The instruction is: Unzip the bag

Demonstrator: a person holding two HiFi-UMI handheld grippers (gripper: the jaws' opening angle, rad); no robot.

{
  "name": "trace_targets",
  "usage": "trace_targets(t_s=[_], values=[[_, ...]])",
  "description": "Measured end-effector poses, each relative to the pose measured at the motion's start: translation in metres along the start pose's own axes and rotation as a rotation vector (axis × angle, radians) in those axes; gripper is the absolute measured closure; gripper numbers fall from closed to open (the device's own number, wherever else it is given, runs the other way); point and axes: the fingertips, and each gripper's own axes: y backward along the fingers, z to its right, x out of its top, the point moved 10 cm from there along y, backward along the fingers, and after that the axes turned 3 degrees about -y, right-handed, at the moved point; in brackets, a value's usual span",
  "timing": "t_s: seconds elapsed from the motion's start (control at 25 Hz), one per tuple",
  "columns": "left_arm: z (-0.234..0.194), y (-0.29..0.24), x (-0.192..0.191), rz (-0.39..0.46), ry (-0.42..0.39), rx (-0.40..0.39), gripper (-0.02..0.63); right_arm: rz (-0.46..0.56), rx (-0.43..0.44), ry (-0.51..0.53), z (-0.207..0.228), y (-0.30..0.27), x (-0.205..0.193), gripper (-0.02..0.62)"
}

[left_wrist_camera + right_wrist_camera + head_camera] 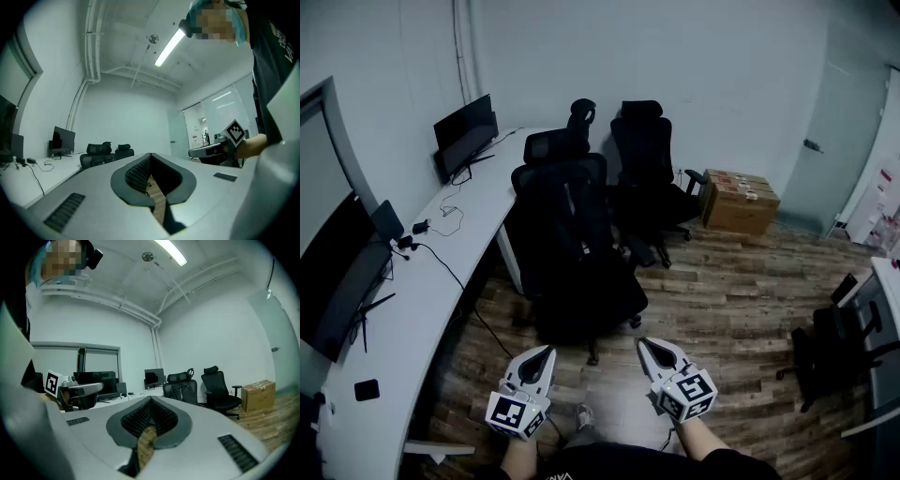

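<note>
Well ahead of left tool [546,355], bag [572,251]

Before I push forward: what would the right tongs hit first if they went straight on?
Most likely the nearest black office chair. The right tongs, shut and empty, aim toward it, with only wood floor showing between. Depth is hard to judge.
</note>
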Motion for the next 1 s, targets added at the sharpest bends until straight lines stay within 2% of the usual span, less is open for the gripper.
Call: trace_targets(t_s=[0.24, 0.44, 0.64, 1.0], values=[[-0.008, -0.005, -0.009, -0.013, -0.01, -0.008, 0.588, 0.008, 0.008, -0.033, 0.0, -0.007, -0.003, 0.552], [-0.04, -0.023, -0.018, -0.001, 0.02, -0.036, 0.588, 0.032, 0.009, -0.087, 0.005, -0.034, -0.004, 0.549], [-0.091, -0.041, -0.031, -0.014, 0.03, -0.084, 0.588, 0.036, -0.046, -0.118, 0.002, -0.08, -0.008, 0.548], [-0.213, -0.067, -0.058, -0.015, 0.078, -0.171, 0.584, 0.036, -0.133, -0.146, -0.017, -0.191, -0.014, 0.544]])
